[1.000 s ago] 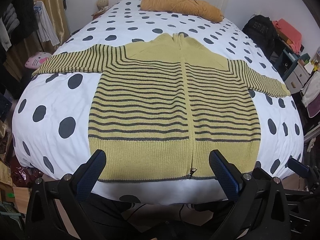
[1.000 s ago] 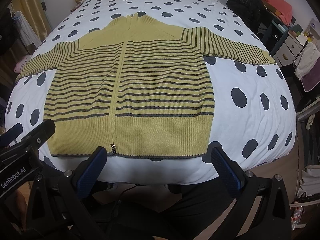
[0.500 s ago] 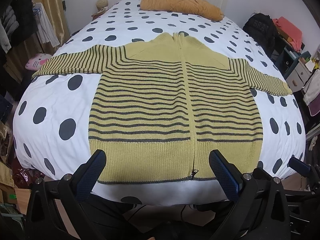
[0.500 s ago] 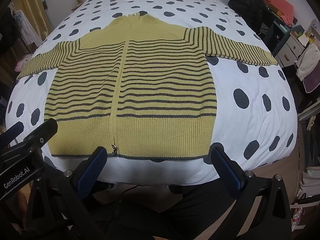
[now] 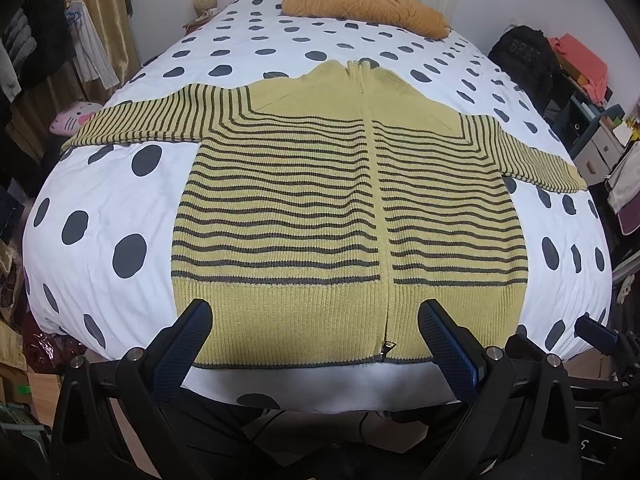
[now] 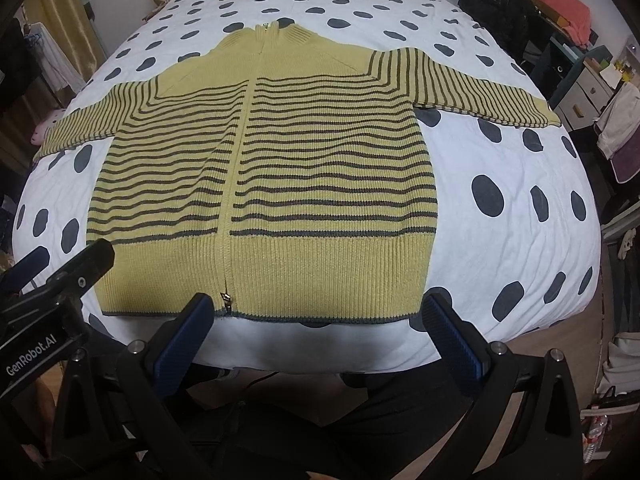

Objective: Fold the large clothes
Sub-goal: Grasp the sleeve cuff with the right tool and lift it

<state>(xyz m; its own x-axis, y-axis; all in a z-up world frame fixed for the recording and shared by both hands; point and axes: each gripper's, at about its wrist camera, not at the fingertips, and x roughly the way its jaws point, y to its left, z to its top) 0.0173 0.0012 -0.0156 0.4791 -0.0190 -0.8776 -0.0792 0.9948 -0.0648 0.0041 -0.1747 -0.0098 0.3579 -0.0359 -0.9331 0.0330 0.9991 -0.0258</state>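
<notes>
A yellow striped sweater [image 5: 332, 216] is laid flat, zipped shut, on the polka-dot bed [image 5: 108, 200], with its hem just inside the bed's near edge. A wide strip of bare cover is left to the left of the sweater under its left sleeve [image 5: 156, 122], and a similar strip to the right under its right sleeve [image 6: 472, 88]. Beyond the collar, more open cover is seen up to an orange cushion [image 5: 364, 8] at the headboard. Beside the bed's left edge a pink plush [image 5: 74, 118] is seen; beside its right edge a black backpack [image 6: 494, 4] and a small drawer unit [image 6: 588, 92], whose contents cannot be made out. The left tongs [image 5: 316, 320] are held wide apart over the sweater's hem, nothing gripped. The right tongs [image 6: 316, 312] are likewise spread wide at the hem, empty.
</notes>
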